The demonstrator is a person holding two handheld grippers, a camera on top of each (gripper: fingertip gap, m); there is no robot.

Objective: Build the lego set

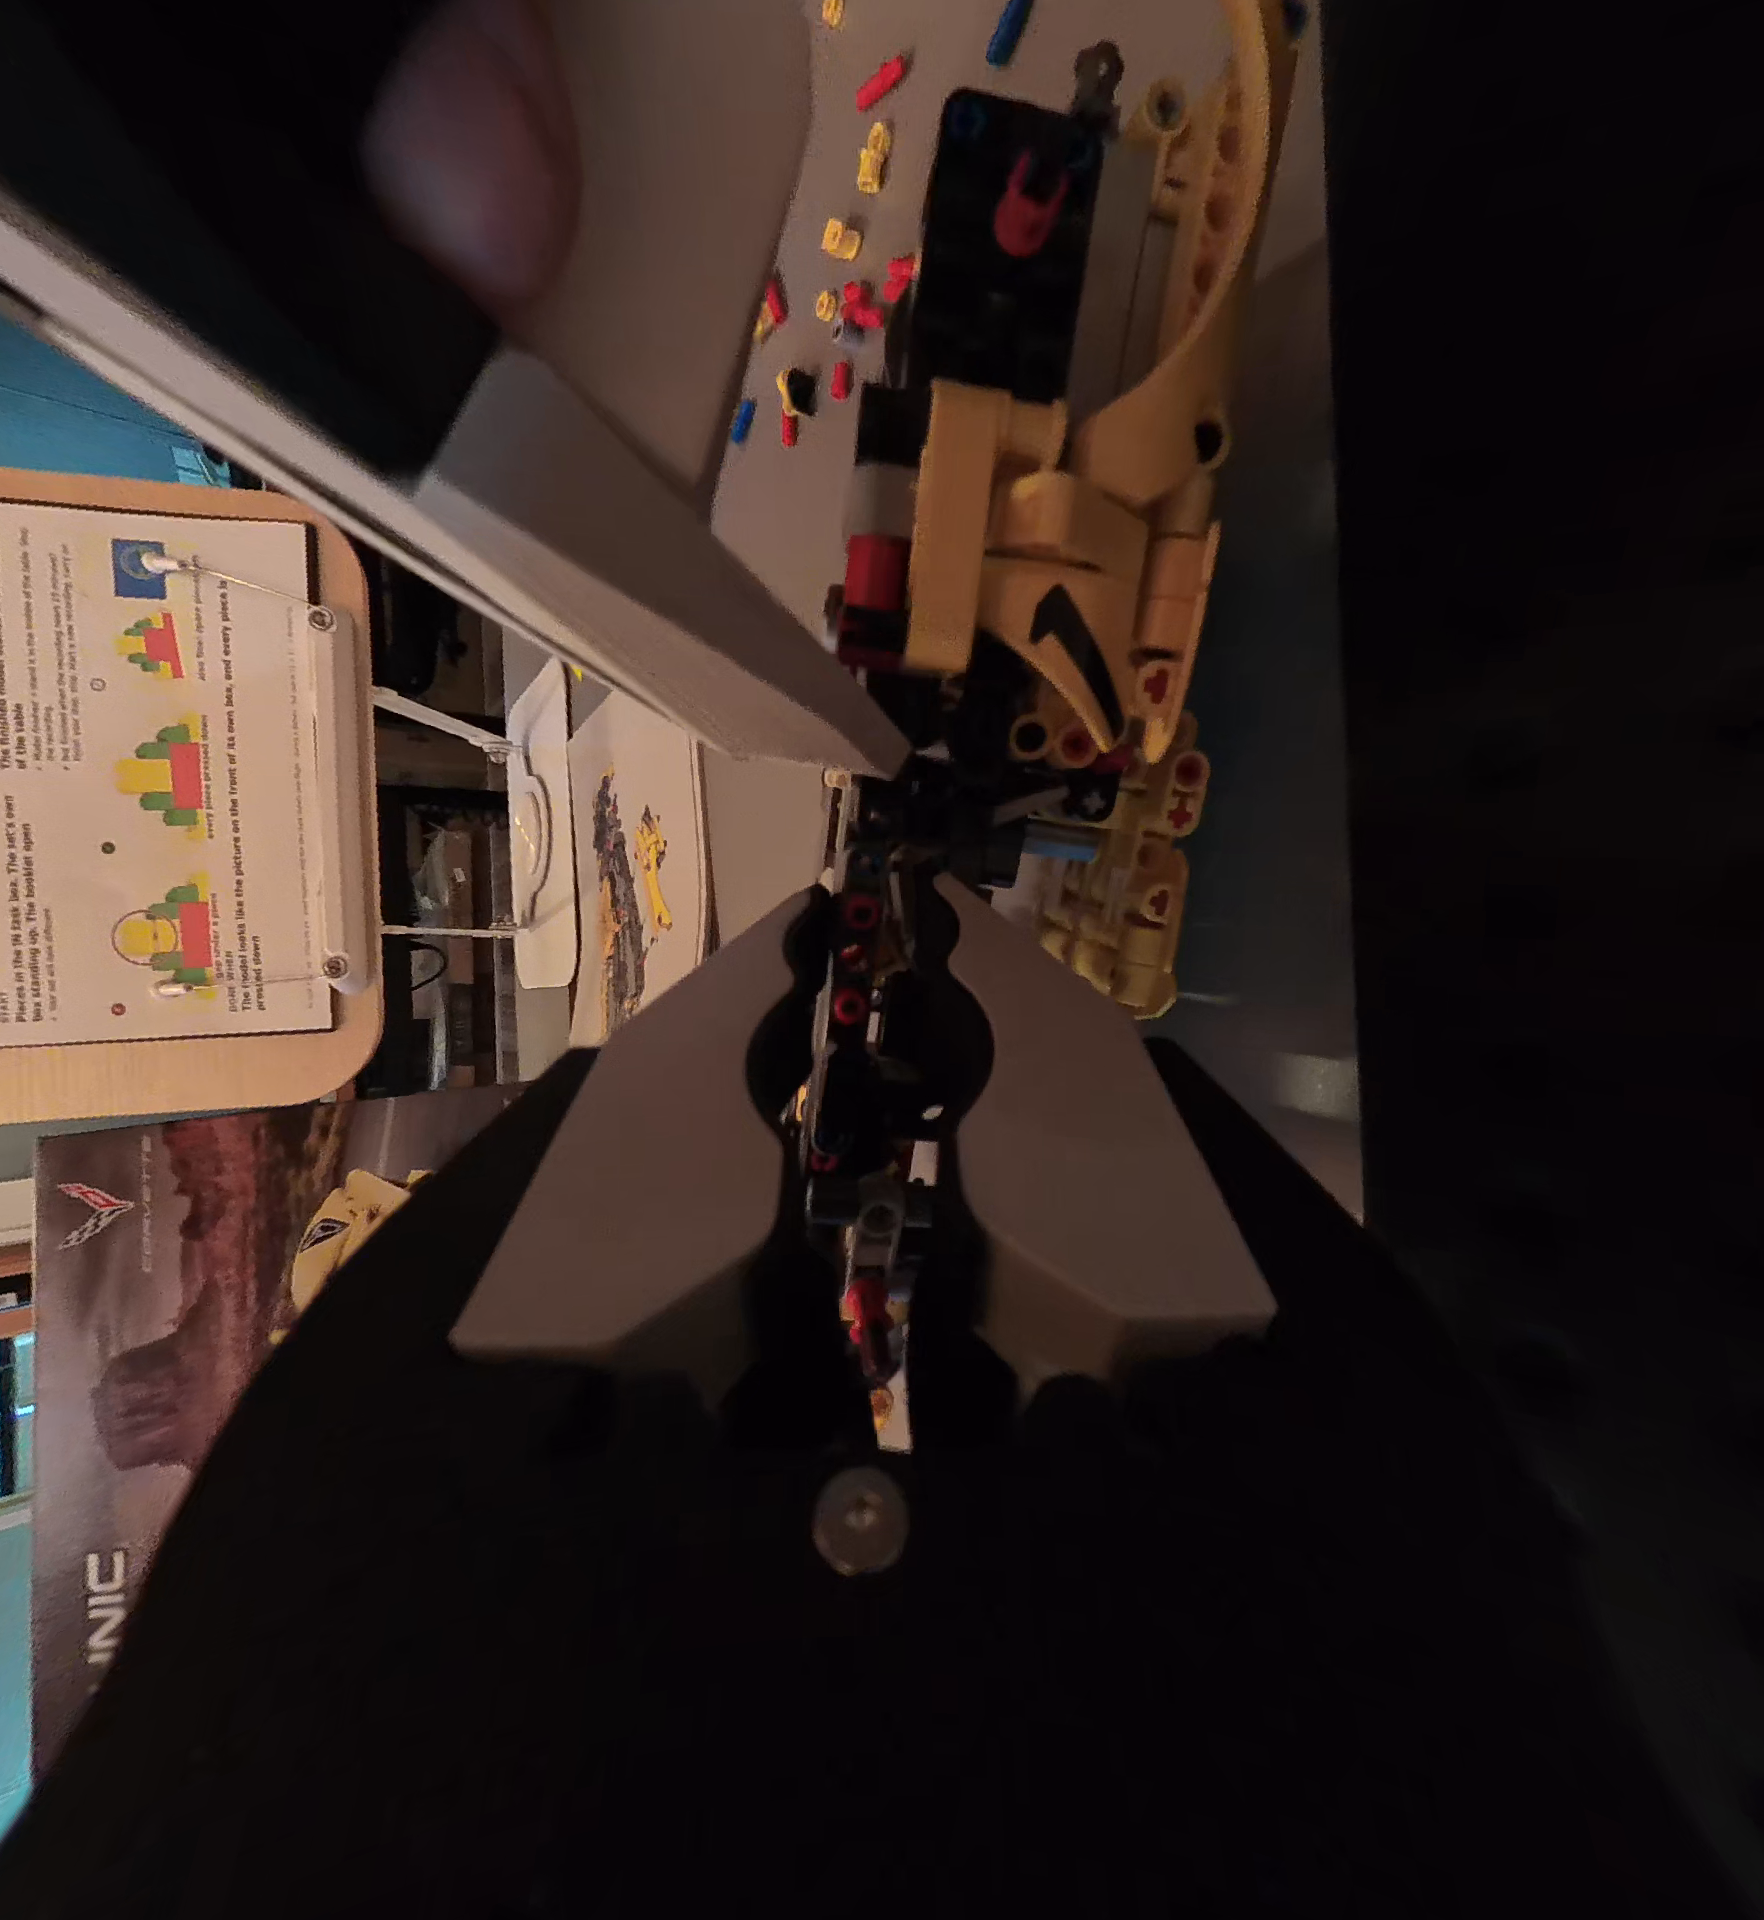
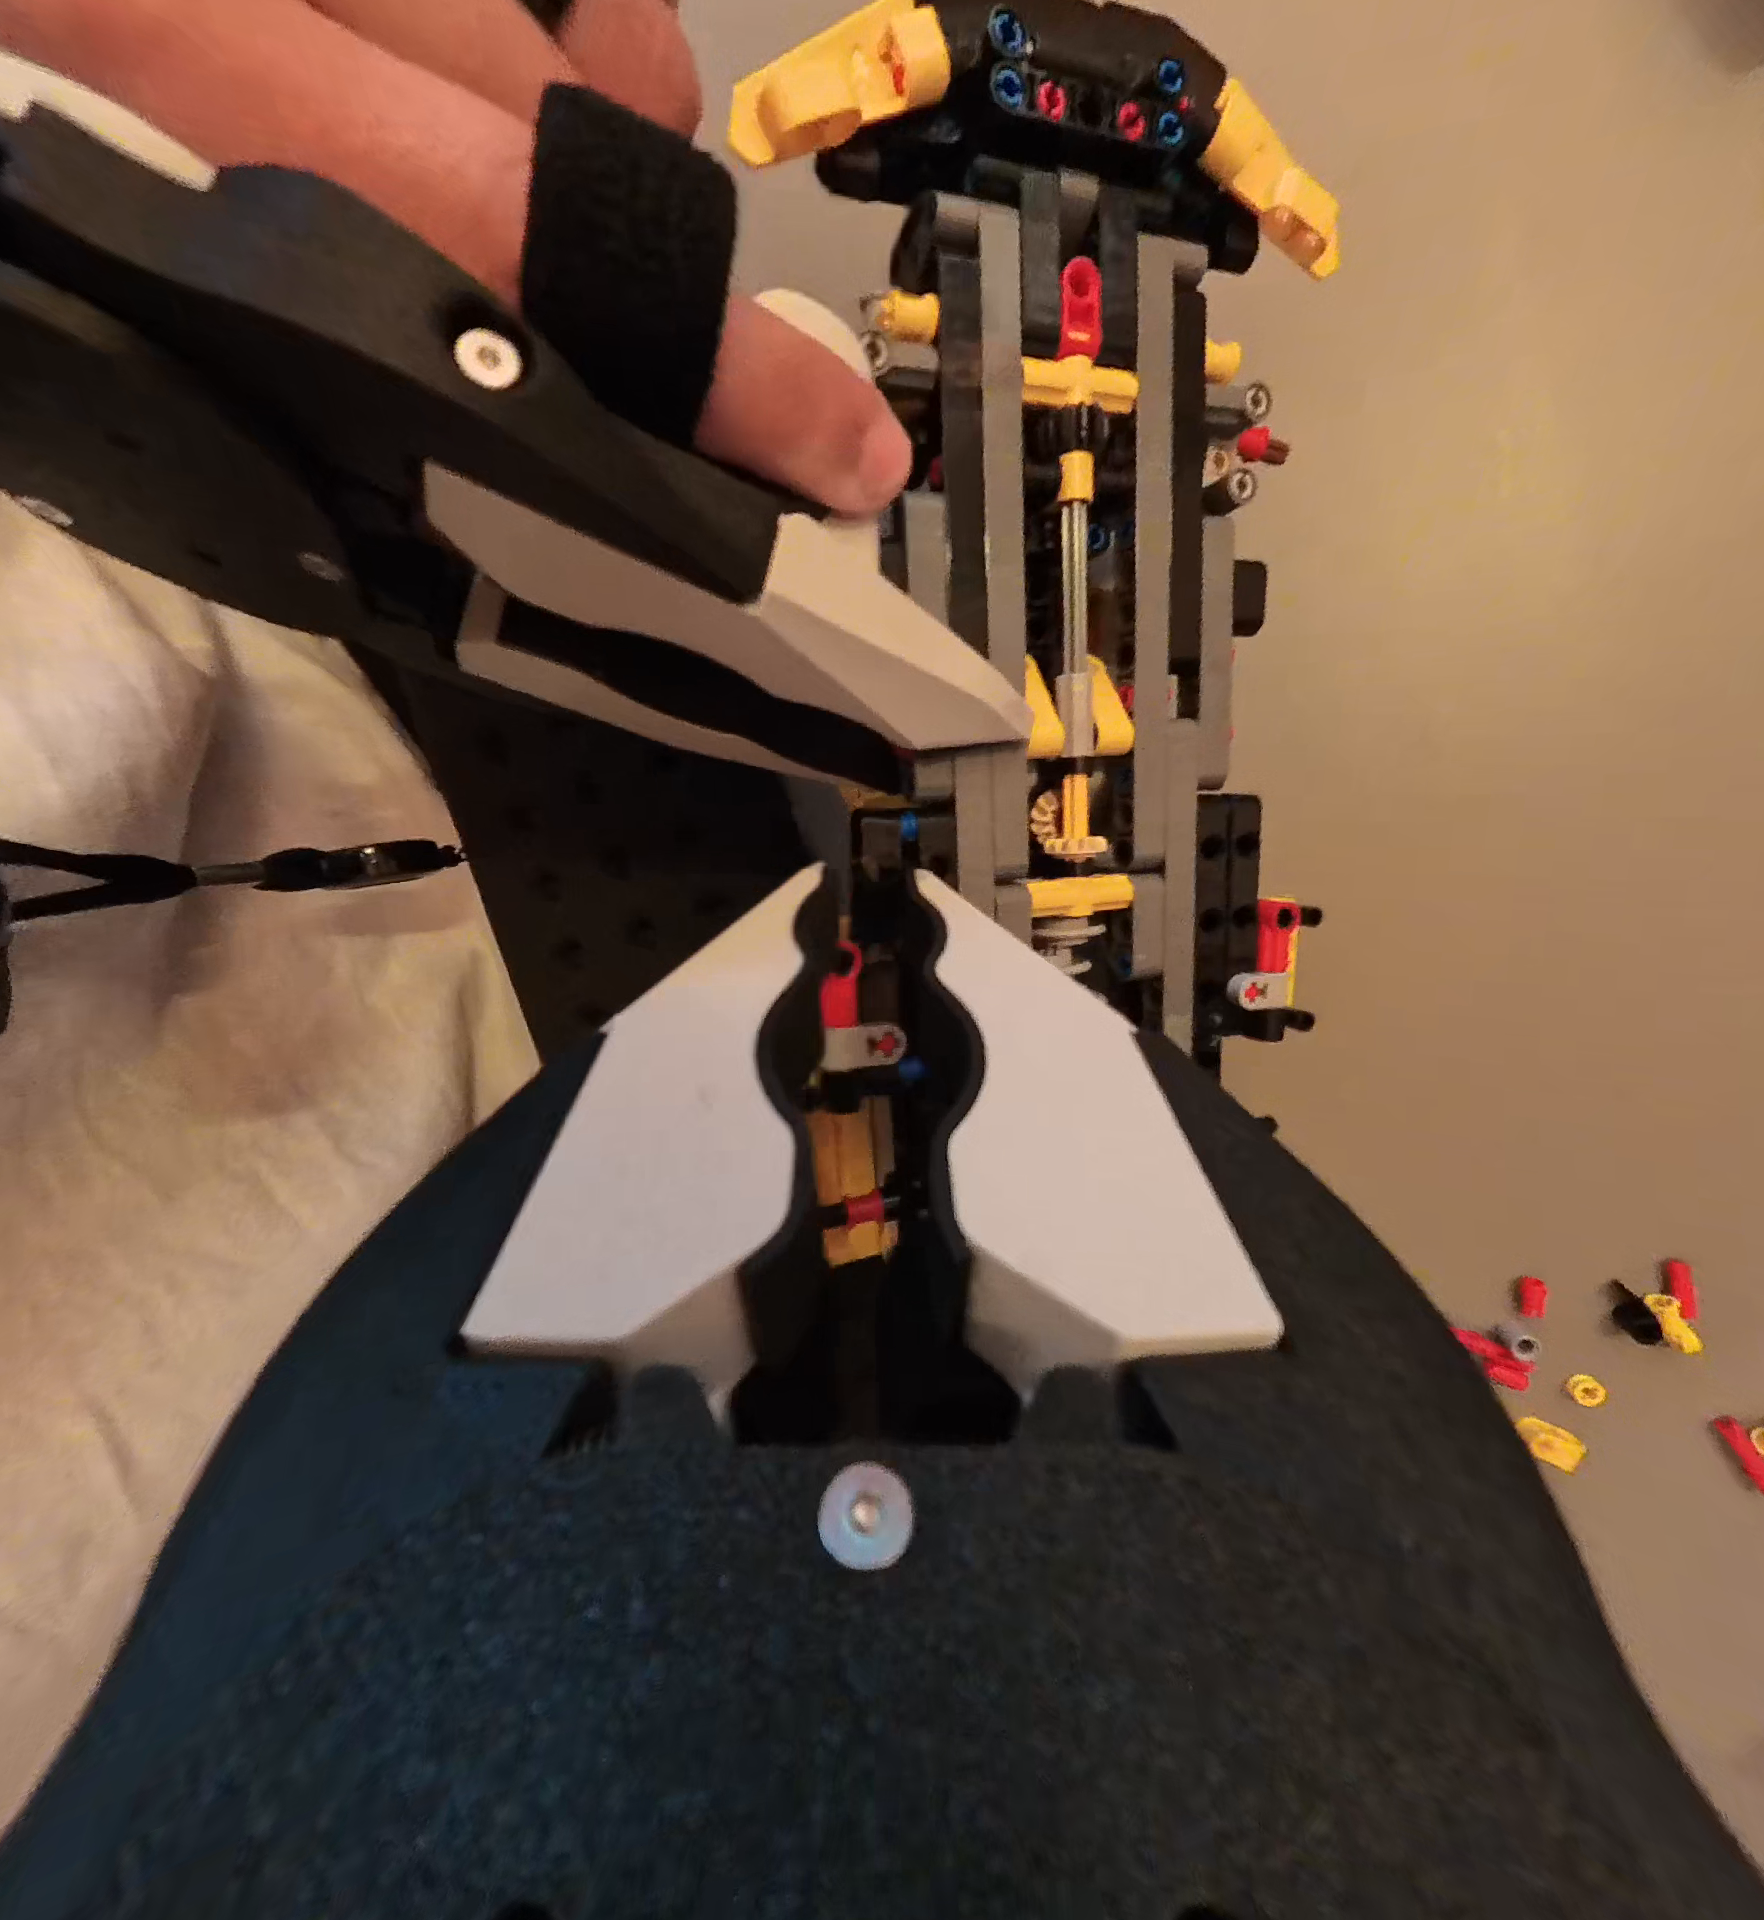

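The half-built lego car (image 1: pixel 1054 540), yellow and black with grey beams, is held off the table between both grippers. In the right wrist view I see the underside of the car (image 2: pixel 1075 540), with a long axle down its middle. My left gripper (image 1: pixel 878 894) is shut on a black beam with red pins at the model's edge. My right gripper (image 2: pixel 870 878) is shut on another edge, with yellow and red parts between its fingers. The right gripper (image 1: pixel 883 753) reaches in from the upper left in the left wrist view. The left gripper (image 2: pixel 961 727) does the same in the right wrist view, with a hand on it.
Loose red, yellow and blue pieces (image 1: pixel 847 301) lie scattered on the table (image 2: pixel 1584 727), and more loose pieces show in the right wrist view (image 2: pixel 1667 1382). An instruction sheet on a wooden board (image 1: pixel 130 779), the open booklet on a stand (image 1: pixel 639 883) and the set's box (image 1: pixel 161 1299) stand behind. Less than 4 cm separates the two grippers' tips.
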